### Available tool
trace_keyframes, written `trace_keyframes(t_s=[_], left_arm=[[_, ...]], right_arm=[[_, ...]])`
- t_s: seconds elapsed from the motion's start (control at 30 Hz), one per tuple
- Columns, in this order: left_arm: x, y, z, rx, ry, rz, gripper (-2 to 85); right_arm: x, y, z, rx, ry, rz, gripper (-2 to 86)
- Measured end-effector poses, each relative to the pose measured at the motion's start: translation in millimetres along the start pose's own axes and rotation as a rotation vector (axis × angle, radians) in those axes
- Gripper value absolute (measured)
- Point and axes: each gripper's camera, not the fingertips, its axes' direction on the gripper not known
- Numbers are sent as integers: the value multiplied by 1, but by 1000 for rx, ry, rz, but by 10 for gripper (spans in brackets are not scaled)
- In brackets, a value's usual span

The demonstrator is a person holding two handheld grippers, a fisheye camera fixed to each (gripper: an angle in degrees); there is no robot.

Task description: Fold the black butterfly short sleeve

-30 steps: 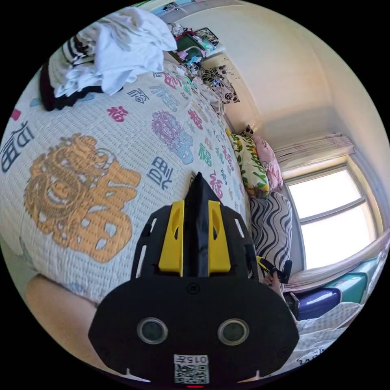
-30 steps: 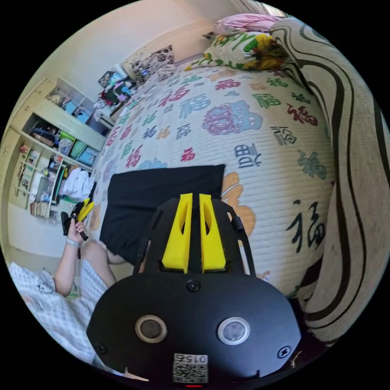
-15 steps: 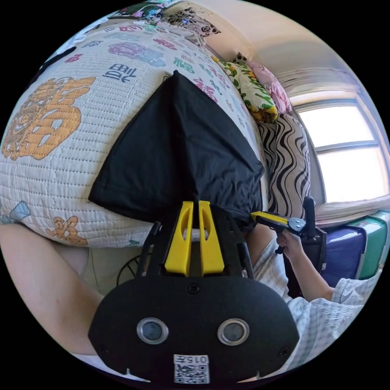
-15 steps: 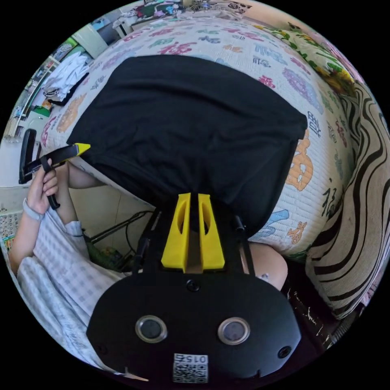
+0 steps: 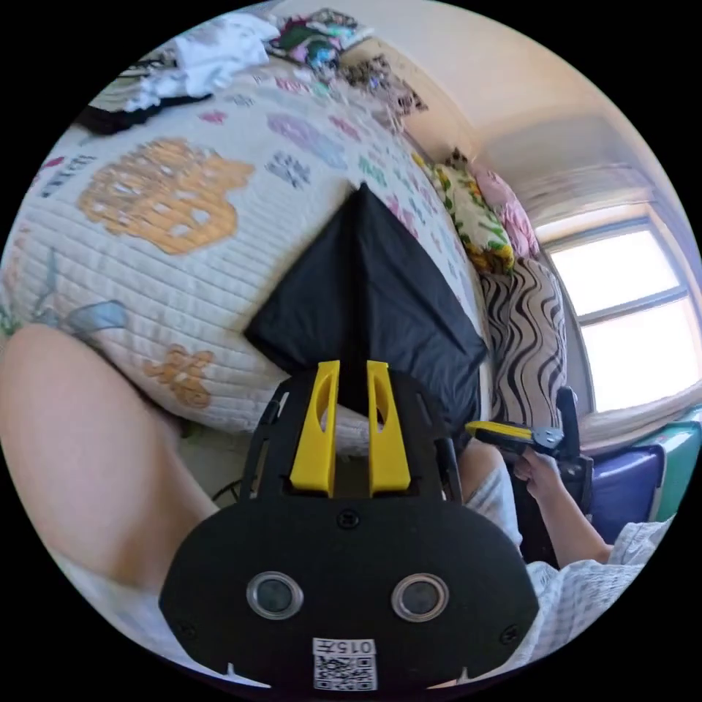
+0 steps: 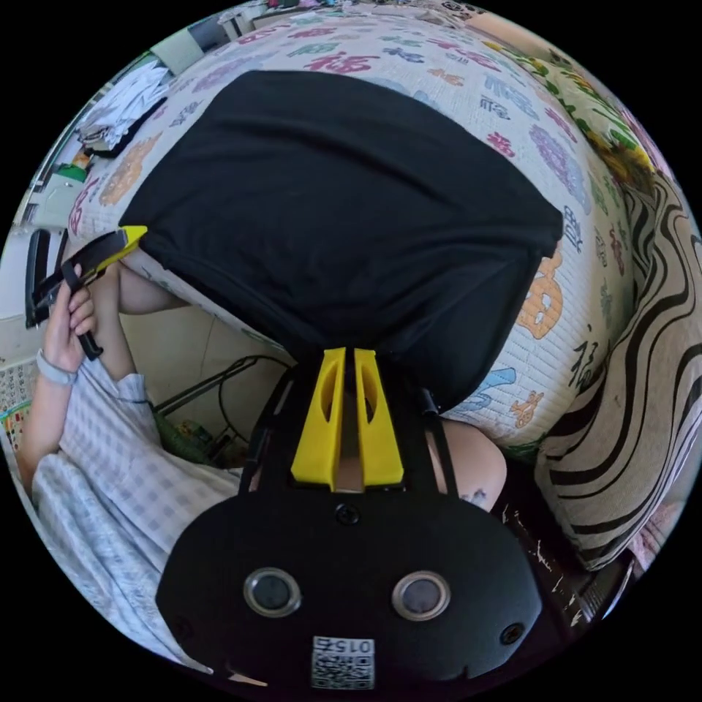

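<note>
Compared with half a second ago, the black shirt (image 5: 365, 292) lies a little further from the left gripper view's camera, and the pile of white clothes (image 5: 205, 58) has come into that view at 11 o'clock on the bed; in the right gripper view the scene has barely changed.

In the left gripper view, the left gripper (image 5: 351, 373) has its yellow jaws nearly closed, with a fold of the black shirt pinched between them at the bed's near edge. The shirt spreads from the jaws toward 12 o'clock as a flat dark shape on the quilt (image 5: 161, 219), which is white with coloured characters. At 3 o'clock a striped cushion (image 5: 526, 329) stands beside a floral pillow (image 5: 468, 219), with a bright window (image 5: 636, 307) beyond. At 4 o'clock a hand holds the right gripper (image 5: 486, 430).

In the right gripper view, the left gripper (image 6: 131, 235) sits at 9 o'clock against the shirt's (image 6: 344, 197) corner. The right gripper (image 6: 349, 362) is almost shut, its jaws clamped on the shirt's hanging edge. The striped cushion (image 6: 629, 380) lies at 4 o'clock.
</note>
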Motion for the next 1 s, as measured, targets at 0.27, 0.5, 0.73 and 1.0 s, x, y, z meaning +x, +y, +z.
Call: trace_keyframes(t_s=[0.27,0.5,0.73,1.0], left_arm=[[-20,26,-30,329,-233,-165,113],[-21,36,-13,319,-220,-135,64],[-42,45,0,304,-112,-216,54],[-49,57,3,308,-71,-224,20]], right_arm=[[-2,-72,-89,205,-86,53,64],[-48,-201,-134,234,-139,-39,74],[-107,-341,-122,54,-140,-4,96],[-128,-399,-103,-110,-13,98,97]])
